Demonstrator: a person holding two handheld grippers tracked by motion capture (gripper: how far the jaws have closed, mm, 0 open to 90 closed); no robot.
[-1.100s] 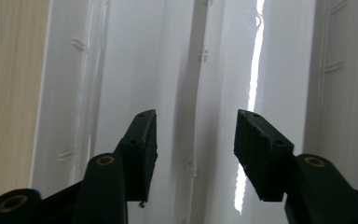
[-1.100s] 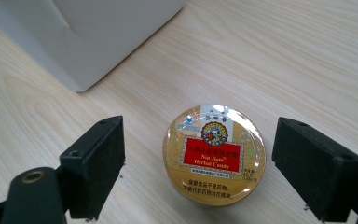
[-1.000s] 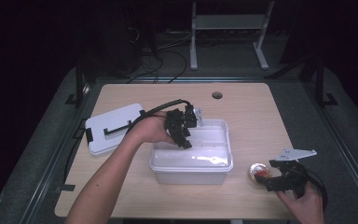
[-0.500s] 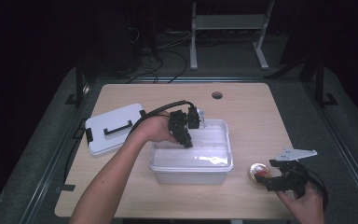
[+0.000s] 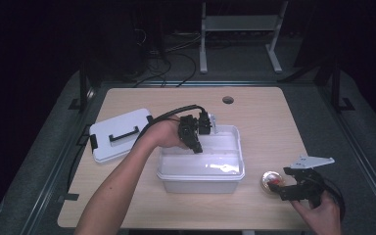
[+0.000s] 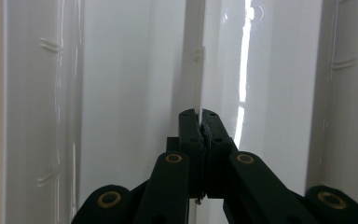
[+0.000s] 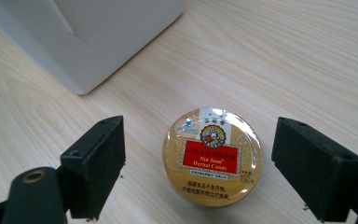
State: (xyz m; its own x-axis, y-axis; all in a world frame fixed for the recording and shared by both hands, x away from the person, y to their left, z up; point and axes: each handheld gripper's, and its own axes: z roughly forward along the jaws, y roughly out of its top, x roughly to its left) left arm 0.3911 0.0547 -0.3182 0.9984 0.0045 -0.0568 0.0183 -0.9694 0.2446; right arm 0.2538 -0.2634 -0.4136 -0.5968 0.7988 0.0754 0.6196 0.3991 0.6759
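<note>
The left gripper (image 5: 192, 133) had just been closing, and its jaws were now pinched on the thin rim of the bin (image 5: 225, 172), seemingly to steady or shift it. In the left gripper view the white, glossy wall (image 6: 135, 93) ran straight up between the black jaws, smooth translucent plastic with moulded ribs. The bin sat mid-tabletop (image 5: 264, 112), rectangular and open; its flat lid (image 5: 120, 134), with a dark handle, lay apart at the left. The right gripper (image 5: 293, 185) held low at the near right, jaws wide on either side of a tin (image 7: 212, 156) without touching it, probably ready to lift it into the bin. The tin was round, shallow and shiny gold with a red label, lying flat on pale wood just beside the bin's corner.
</note>
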